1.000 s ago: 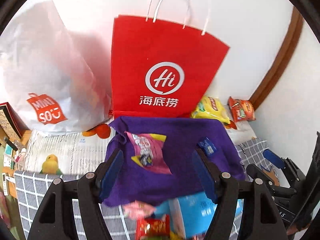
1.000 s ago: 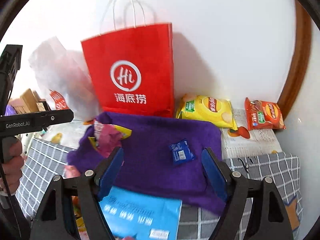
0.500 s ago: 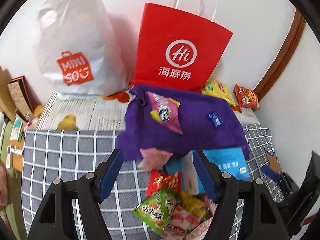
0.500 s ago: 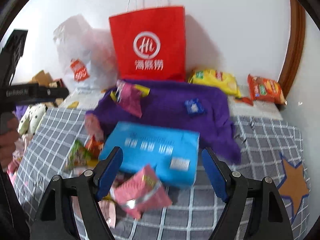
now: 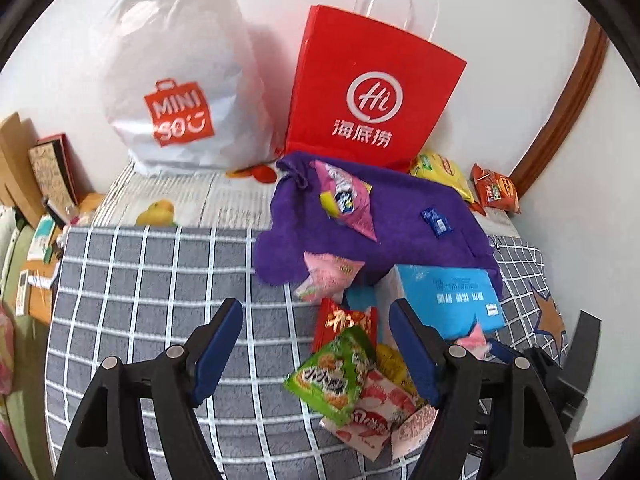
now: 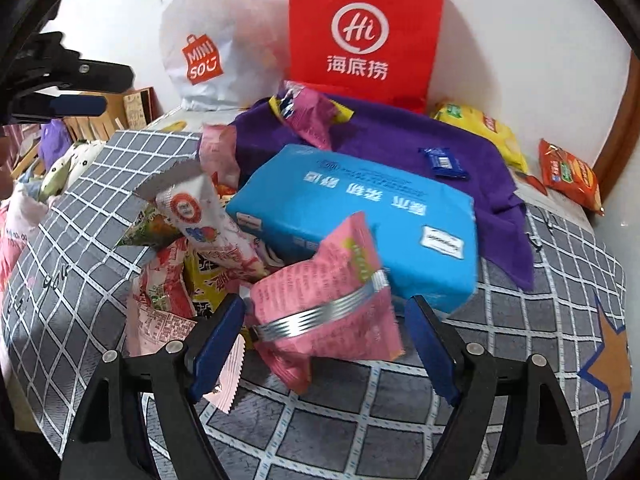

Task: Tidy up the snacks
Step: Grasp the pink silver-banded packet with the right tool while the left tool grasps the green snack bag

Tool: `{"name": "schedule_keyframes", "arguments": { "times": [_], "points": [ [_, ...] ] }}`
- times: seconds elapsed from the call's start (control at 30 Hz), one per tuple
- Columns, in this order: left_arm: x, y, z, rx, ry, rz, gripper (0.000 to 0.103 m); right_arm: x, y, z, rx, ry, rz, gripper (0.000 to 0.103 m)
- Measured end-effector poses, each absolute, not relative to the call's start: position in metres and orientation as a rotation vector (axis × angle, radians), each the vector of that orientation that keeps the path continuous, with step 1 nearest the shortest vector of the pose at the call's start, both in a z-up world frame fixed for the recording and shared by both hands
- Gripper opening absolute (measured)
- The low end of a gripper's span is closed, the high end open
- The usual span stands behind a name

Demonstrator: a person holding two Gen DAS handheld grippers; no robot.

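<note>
On grey checked bed cover (image 6: 520, 360) w/ red bag (image 6: 366, 28) at back | snack pile (image 5: 352, 376) sits mid | pink pack (image 6: 328, 312) right btwn right gripper (image 6: 326, 340) jaws, nearer than left gripper (image 5: 316, 344) | pack stands tilted, long axis up-down, top leans away twd blue box (image 6: 360, 216) | both jaws wide apart, holding nothing.

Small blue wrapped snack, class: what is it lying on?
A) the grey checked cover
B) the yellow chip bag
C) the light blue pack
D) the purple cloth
D: the small blue wrapped snack lies alone on the purple cloth, behind the light blue pack.
</note>
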State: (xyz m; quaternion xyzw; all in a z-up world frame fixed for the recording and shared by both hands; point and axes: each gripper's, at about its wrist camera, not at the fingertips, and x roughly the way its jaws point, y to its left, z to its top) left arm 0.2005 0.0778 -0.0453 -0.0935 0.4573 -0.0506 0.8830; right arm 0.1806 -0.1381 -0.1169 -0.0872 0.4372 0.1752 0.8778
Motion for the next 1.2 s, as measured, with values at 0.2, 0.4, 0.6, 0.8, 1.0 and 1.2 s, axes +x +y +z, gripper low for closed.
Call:
{"name": "schedule_keyframes", "arguments": {
  "times": [0.2, 0.4, 0.6, 0.8, 1.0, 1.2],
  "points": [
    [0.192, 0.080, -0.058, -0.205, 0.986, -0.103, 0.074, 0.181, -0.131, -0.127, -0.211, 0.905, 0.381, 0.074],
    [0.185, 0.085, -0.070, -0.219, 1.004, -0.089, 0.074, 0.173, -0.141, -0.121, -0.178, 0.901, 0.382, 0.062],
    [0.181, 0.089, -0.088, -0.240, 1.017, -0.088, 0.074, 0.156, -0.166, -0.097, -0.116, 0.844, 0.322, 0.062],
    [0.182, 0.076, -0.101, -0.201, 1.020, -0.139, 0.074, 0.149, -0.204, -0.093, -0.064, 0.832, 0.160, 0.062],
    [0.186, 0.069, -0.109, -0.194, 1.022, -0.185, 0.074, 0.152, -0.232, -0.110, 0.009, 0.861, 0.032, 0.062],
    [0.191, 0.054, -0.117, -0.128, 1.028, -0.188, 0.073, 0.154, -0.236, -0.132, 0.049, 0.879, 0.030, 0.063]
  ]
}}
